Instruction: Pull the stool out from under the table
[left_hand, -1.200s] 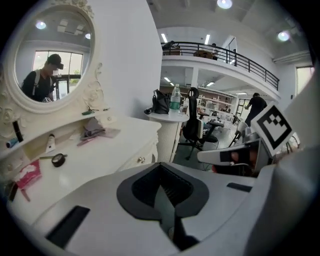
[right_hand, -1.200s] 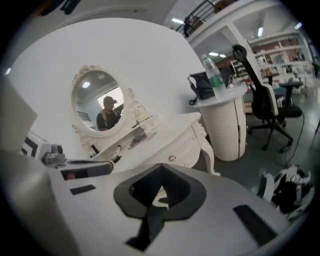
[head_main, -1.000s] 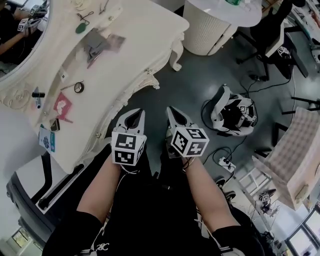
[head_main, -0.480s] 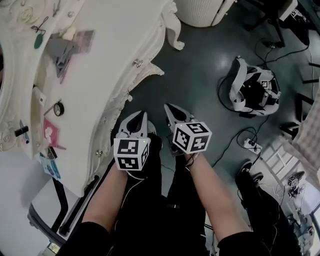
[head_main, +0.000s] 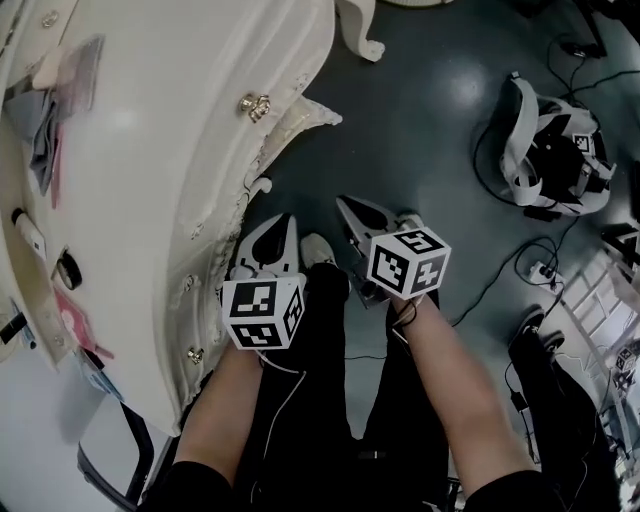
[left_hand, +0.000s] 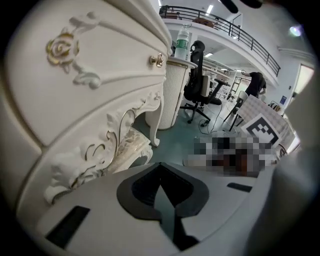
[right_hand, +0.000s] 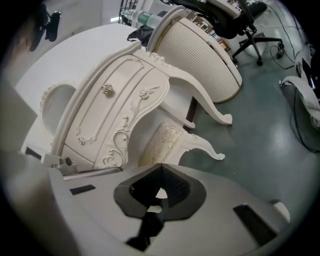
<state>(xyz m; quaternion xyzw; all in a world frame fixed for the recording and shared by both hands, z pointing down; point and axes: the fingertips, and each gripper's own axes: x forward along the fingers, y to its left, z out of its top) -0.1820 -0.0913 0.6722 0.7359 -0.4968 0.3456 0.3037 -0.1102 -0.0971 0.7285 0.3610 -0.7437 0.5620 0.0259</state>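
1. While the stool (right_hand: 167, 142) sits tucked under the worktop (head_main: 150, 120), left gripper (head_main: 280, 225) and right gripper (head_main: 350, 208) hang with jaws clenched, empty.
2. Stool likely rigid, fairly heavy; grab seat's carved front edge.

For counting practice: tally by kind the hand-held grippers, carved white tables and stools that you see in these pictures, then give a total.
hand-held gripper: 2, left and right
table: 1
stool: 1
Total: 4
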